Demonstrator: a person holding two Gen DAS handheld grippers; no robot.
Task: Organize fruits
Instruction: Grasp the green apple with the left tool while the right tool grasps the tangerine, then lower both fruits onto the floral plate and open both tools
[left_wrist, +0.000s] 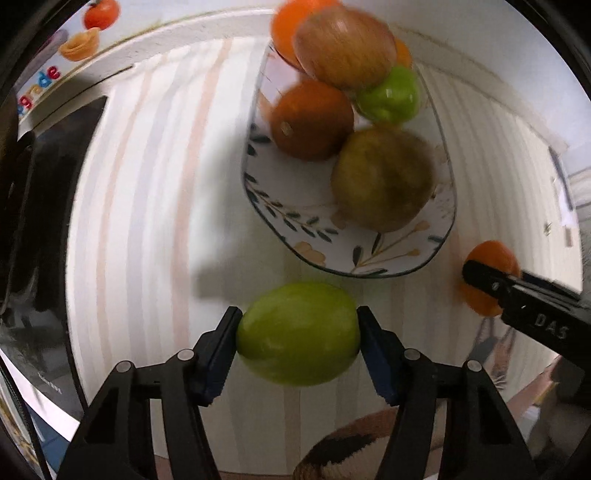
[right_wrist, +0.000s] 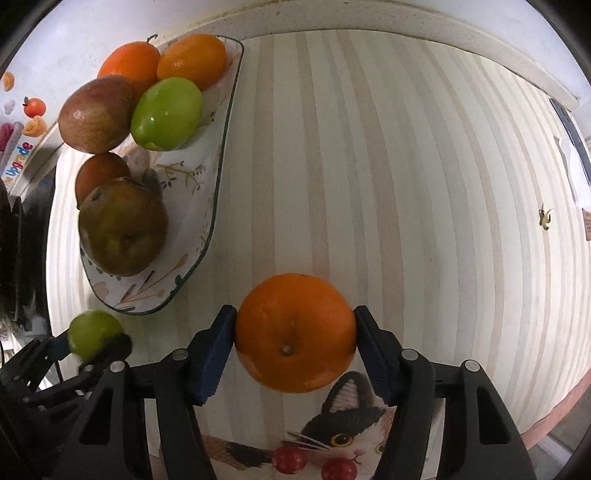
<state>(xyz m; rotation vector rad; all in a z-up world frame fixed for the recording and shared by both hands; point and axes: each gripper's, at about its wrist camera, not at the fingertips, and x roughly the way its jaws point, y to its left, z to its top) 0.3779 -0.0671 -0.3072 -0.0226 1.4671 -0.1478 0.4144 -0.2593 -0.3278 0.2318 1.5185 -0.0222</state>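
Note:
My left gripper is shut on a green apple, held above the striped table just in front of the floral plate. My right gripper is shut on an orange, to the right of the plate. The plate holds several fruits: oranges, a red-brown apple, a green apple and a brownish pear. The right gripper with the orange shows at the right of the left wrist view. The left gripper with the green apple shows at lower left of the right wrist view.
The striped tablecloth has a cat print at its near edge. A dark appliance and a printed box stand to the left of the plate. A white wall edge runs behind the table.

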